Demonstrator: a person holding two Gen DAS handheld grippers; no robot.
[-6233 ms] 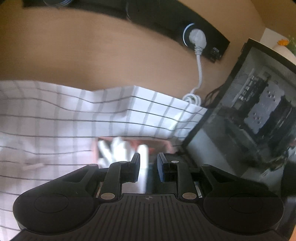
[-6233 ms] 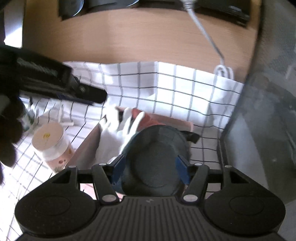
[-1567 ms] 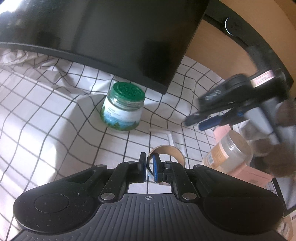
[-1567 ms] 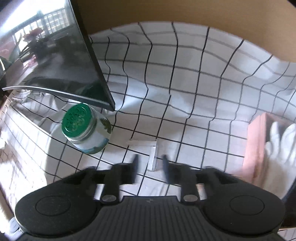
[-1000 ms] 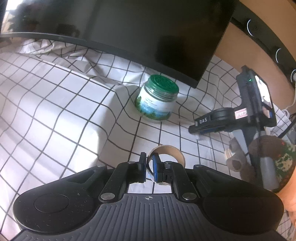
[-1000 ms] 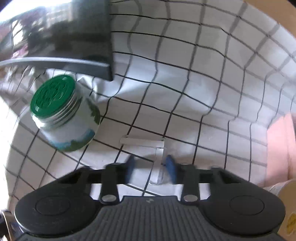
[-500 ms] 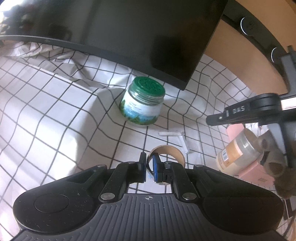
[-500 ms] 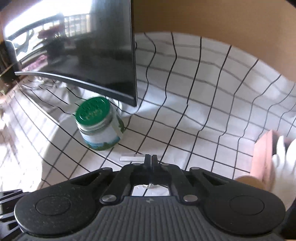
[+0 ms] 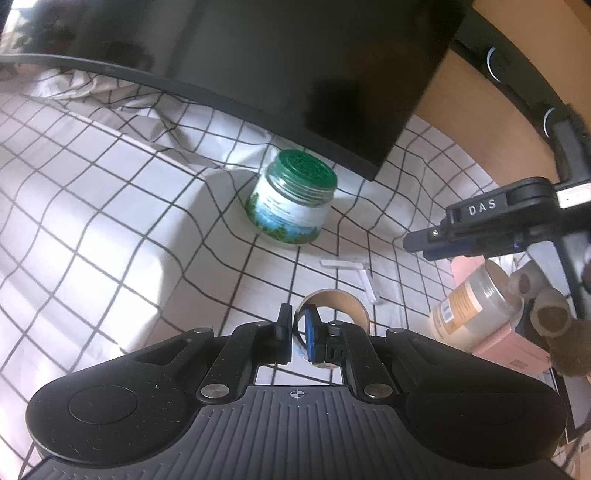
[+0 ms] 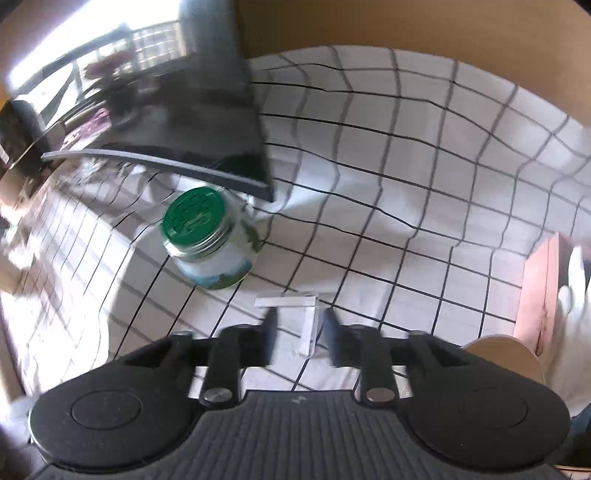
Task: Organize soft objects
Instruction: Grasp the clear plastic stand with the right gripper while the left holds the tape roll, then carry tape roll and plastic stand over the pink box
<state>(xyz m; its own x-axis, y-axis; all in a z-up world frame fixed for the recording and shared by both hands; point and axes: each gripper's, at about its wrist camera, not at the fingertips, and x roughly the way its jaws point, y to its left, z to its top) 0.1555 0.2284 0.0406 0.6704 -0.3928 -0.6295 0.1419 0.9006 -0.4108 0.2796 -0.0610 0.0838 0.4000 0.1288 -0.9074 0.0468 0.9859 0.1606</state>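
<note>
My left gripper [image 9: 297,325] is shut on the rim of a cardboard tape ring [image 9: 343,301] and holds it above the checked cloth [image 9: 110,206]. My right gripper [image 10: 299,325] is open and empty, low over two white strips [image 10: 308,321] on the cloth; it also shows in the left wrist view [image 9: 480,232]. A pink box [image 10: 541,284] at the right holds white soft fabric [image 10: 569,317]. The box also shows in the left wrist view [image 9: 506,339].
A green-lidded jar [image 9: 293,201] stands by the corner of a dark monitor [image 9: 258,66]; it also shows in the right wrist view [image 10: 207,240]. A clear jar with a tan label [image 9: 472,299] leans by the pink box. A brown wall [image 10: 406,33] is behind.
My right gripper was shut half a second ago and is now open over the white strips. My left gripper still holds the tape ring and has barely moved.
</note>
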